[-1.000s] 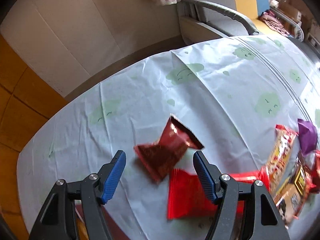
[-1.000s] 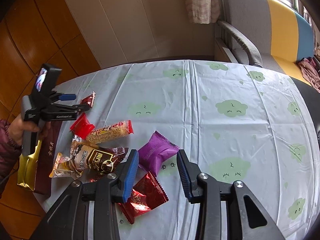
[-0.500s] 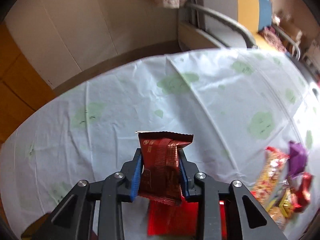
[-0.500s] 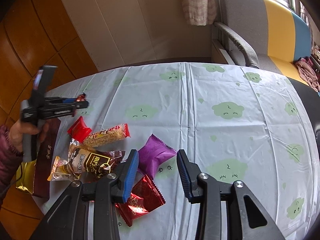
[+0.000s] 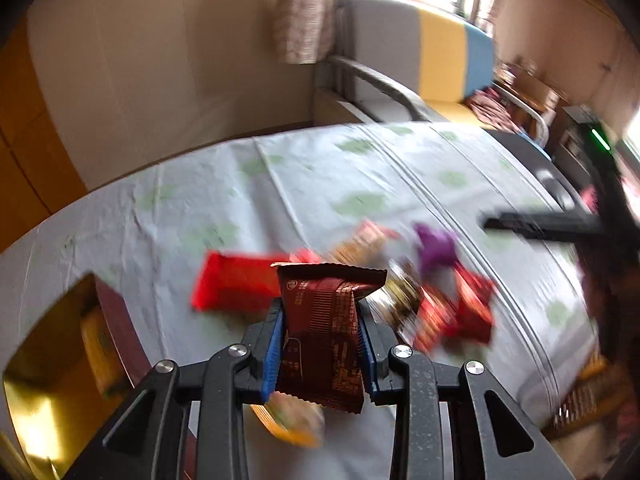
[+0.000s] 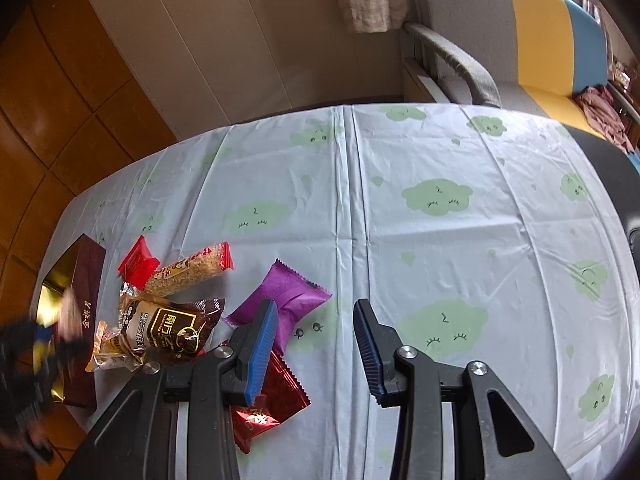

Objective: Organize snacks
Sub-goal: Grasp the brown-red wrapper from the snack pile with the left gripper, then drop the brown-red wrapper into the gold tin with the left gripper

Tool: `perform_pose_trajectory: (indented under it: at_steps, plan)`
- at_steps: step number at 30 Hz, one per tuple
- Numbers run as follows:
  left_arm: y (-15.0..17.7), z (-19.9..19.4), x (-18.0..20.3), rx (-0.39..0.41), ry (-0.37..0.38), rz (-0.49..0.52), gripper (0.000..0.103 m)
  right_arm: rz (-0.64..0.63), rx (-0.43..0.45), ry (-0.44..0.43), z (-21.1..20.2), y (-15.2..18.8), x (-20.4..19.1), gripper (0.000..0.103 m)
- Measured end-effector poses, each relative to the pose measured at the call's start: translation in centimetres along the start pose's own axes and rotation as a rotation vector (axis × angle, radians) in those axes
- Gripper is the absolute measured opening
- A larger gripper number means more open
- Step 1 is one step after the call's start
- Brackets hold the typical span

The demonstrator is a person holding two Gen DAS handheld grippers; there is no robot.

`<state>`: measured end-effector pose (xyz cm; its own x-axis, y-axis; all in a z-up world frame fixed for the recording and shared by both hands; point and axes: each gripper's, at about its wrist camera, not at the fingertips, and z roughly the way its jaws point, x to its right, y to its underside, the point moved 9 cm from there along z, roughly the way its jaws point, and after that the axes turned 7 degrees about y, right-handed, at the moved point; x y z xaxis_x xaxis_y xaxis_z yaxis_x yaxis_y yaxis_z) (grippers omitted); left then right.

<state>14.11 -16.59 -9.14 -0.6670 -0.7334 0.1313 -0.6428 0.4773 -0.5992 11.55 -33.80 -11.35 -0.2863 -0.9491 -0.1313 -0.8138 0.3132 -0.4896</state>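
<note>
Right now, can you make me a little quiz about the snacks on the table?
1. True or false: the left gripper holds the dark red foil snack packet.
2. Which lies nearest the right gripper: (a) purple foil packet, (b) small bright red packet, (c) dark maroon box with a gold lining?
3. Fill in: the right gripper's fingers hold ____.

Key: 1 true; 2 a; 3 nothing.

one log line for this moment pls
left hand-held gripper: shut on dark red packet | right hand-held gripper: open, empty
</note>
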Motion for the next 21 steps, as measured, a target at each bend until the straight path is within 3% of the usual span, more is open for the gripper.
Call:
perform_pose_trajectory:
  at_steps: [5, 11, 17, 21]
  plan:
    - [5.7, -0.4, 4.5, -0.043, 0.043, 0.065, 0.033, -0.009, -0.048, -0.020, 0.9, 0.8, -0.7, 0.040]
    - [10.7, 1.1, 6.9, -0.104, 0.061, 0.082, 0.033, 0.043, -0.122, -0.064, 2.2, 2.0, -0.3, 0.040]
    - [12.1, 1.8, 6.4, -0.102, 0.057, 0.046, 0.033, 0.143, -0.173, -0.124, 1.9, 3.9, -0.2, 0.040]
    - [12.2, 2.0, 5.3, -0.084, 0.084, -0.027, 0.033, 0.209, -0.179, -0.138, 1.1, 5.5, -0.3, 0.048]
